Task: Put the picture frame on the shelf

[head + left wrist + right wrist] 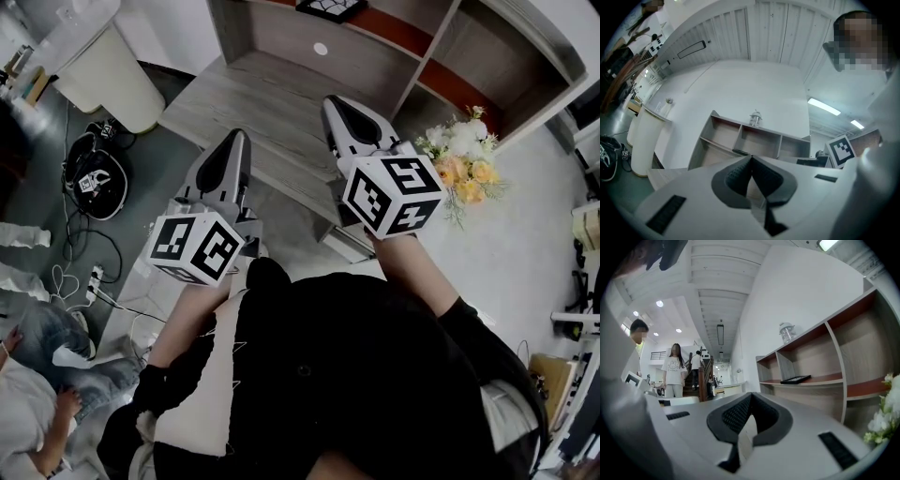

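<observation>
There, picture frame inside shelf.

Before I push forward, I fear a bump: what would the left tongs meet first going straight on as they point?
Probably the grey wooden shelf unit, around where the flat black picture frame lies. Nothing shows between it and the left tongs, though depth is unclear.
</observation>
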Motion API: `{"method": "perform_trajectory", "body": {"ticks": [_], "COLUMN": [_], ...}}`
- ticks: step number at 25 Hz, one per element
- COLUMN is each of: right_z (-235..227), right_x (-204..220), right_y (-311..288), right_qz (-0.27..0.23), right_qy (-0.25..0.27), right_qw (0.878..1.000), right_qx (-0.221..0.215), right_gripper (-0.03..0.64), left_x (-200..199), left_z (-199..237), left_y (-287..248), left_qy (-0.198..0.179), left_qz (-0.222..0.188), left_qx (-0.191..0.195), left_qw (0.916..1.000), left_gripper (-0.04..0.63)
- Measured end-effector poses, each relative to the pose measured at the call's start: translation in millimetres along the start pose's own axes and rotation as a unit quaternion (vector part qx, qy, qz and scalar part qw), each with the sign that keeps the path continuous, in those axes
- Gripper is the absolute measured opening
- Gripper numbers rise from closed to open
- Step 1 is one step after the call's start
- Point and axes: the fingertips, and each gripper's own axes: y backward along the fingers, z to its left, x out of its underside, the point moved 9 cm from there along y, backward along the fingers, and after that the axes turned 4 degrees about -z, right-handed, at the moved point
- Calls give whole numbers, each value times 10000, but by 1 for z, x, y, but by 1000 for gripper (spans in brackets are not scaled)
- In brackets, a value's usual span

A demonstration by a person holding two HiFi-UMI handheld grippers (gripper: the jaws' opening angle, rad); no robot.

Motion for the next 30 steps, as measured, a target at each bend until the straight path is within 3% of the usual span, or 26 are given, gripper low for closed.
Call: {"method": "perform_trajectory", "body": {"ticks": [30], "right_z": [6], "right_x": [2], "right_y": [-2], "right_qz": [9], "right_qy": [187], "right_qw": [9998], "right_qx": [-93], "right_gripper": [5], "left_x": [-2], "left_z": [-1], "left_y": [3], "left_qy": [-47], "left_qz": [-31], "left_qx": [-69], "left_qw": [10000], "left_gripper": [11]}}
